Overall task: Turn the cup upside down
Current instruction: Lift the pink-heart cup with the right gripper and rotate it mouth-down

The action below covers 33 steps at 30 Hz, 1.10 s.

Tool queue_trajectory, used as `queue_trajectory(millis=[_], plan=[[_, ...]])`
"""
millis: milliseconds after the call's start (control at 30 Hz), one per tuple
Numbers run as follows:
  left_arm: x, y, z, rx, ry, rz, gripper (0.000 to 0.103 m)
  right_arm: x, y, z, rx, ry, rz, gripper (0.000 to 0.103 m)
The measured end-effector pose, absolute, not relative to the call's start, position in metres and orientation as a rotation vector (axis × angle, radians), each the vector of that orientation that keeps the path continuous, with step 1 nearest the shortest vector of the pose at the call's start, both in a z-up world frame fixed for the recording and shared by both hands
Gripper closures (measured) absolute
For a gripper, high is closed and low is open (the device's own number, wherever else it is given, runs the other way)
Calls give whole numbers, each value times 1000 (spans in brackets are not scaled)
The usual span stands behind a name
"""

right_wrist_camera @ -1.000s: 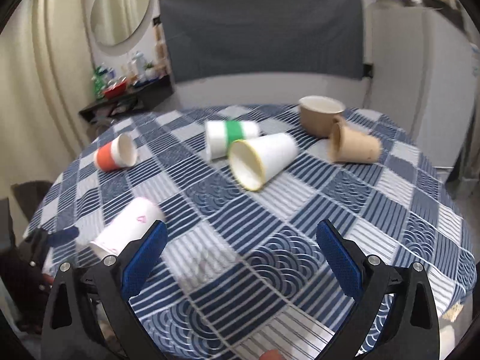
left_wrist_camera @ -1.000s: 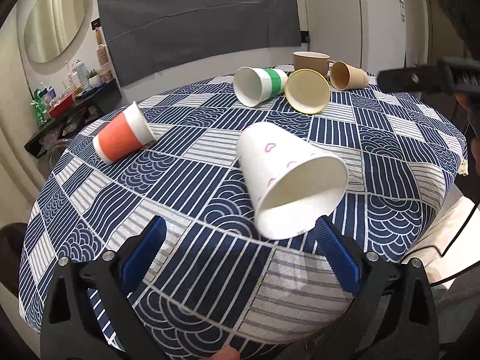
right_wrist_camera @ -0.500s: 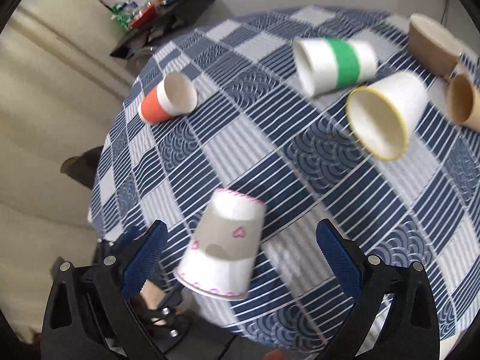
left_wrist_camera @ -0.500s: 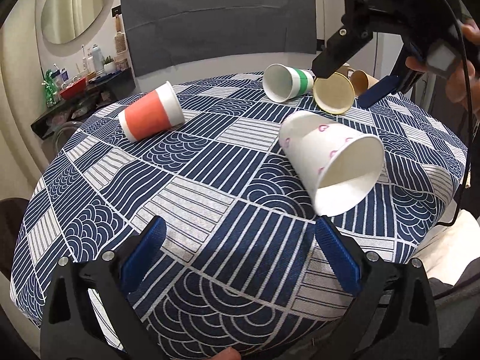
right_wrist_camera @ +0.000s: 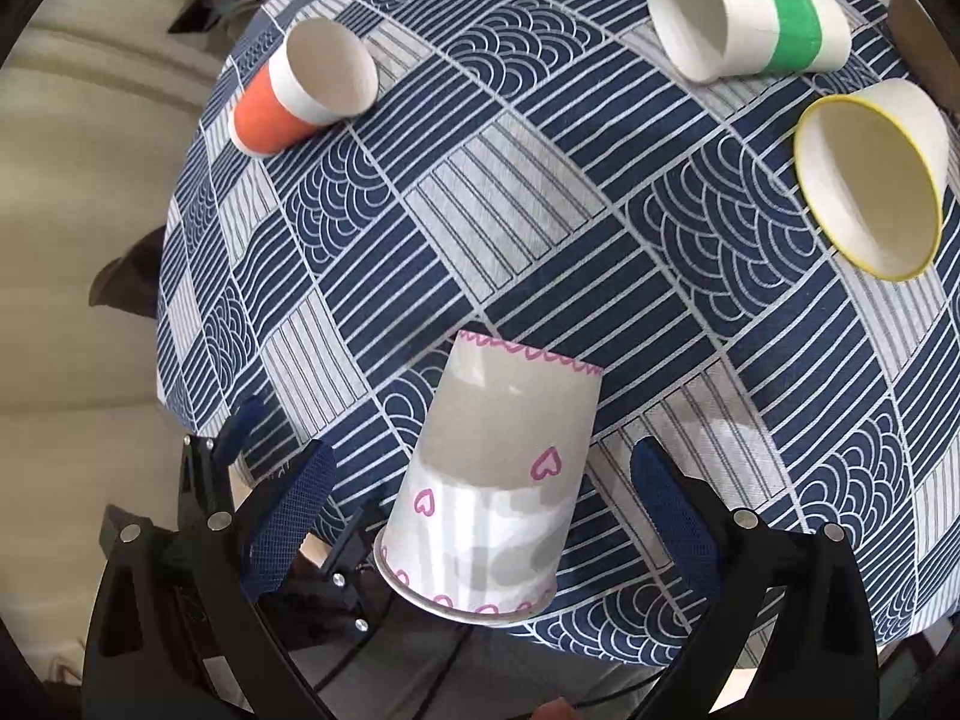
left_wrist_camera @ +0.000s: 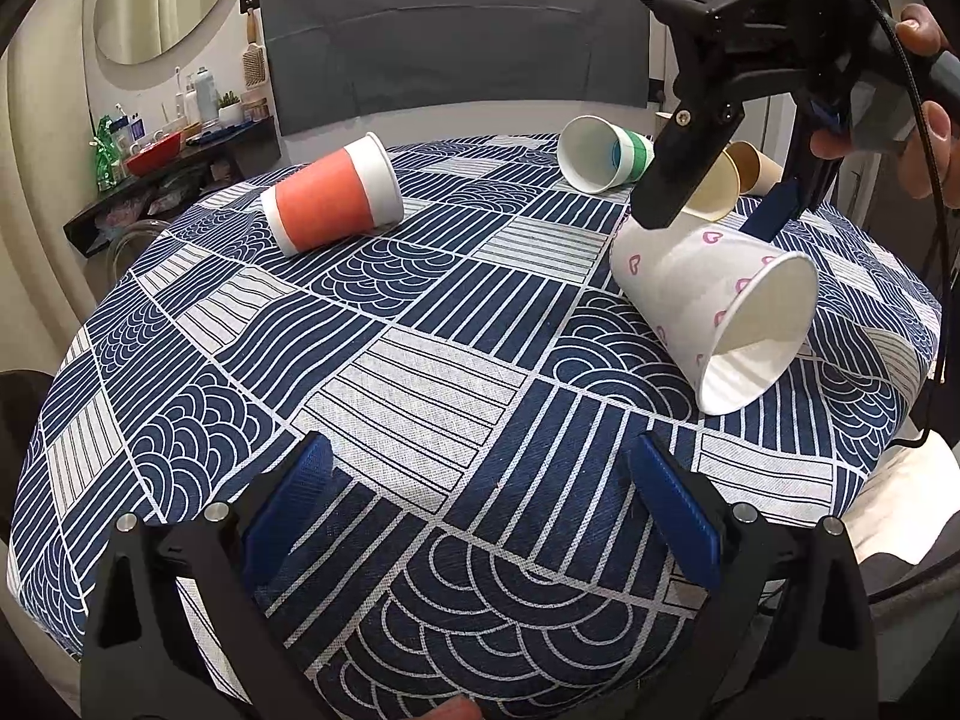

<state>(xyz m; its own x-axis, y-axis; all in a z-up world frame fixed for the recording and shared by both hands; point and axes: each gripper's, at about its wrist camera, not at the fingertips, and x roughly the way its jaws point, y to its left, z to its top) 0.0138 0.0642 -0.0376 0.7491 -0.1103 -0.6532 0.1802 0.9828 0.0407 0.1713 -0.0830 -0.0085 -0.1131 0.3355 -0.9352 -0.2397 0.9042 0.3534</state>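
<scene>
A white paper cup with pink hearts [left_wrist_camera: 708, 306] lies on its side on the blue patterned tablecloth [left_wrist_camera: 420, 360], mouth toward the near table edge. It also shows in the right wrist view [right_wrist_camera: 498, 480]. My right gripper [right_wrist_camera: 477, 510] is open, coming down from above with its fingers on either side of the cup, not touching it. In the left wrist view the right gripper [left_wrist_camera: 714, 204] hangs over the cup's base end. My left gripper [left_wrist_camera: 480, 510] is open and empty, low over the near table edge, left of the cup.
An orange and white cup [left_wrist_camera: 330, 201], a green-banded cup [left_wrist_camera: 600, 153], a yellow-rimmed cup [right_wrist_camera: 870, 180] and a brown cup [left_wrist_camera: 756, 165] lie on their sides farther back. The round table's edge [left_wrist_camera: 888, 480] is close behind the heart cup.
My right gripper has swung over and down onto the heart cup, now straddling it. My left gripper has drifted left, so the cup sits farther right in its view.
</scene>
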Motion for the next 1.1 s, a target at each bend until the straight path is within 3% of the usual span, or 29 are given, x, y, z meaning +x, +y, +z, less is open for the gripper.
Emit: queue_trajectory(millis=[300,367,800,1100], plan=[[20,67,-42,101,722,-158,6,172,-75,-20,60,1656,496,13],[21,66,-42,106,722,-153,6,172,-73,-23,56,1674,498,42],[20,62,-42,115,723,-139,6,176,-75,-6,38,1536,558,43],[19,61,-41,121,724,-137,6,198,-86,30,-42,1146,470,43]])
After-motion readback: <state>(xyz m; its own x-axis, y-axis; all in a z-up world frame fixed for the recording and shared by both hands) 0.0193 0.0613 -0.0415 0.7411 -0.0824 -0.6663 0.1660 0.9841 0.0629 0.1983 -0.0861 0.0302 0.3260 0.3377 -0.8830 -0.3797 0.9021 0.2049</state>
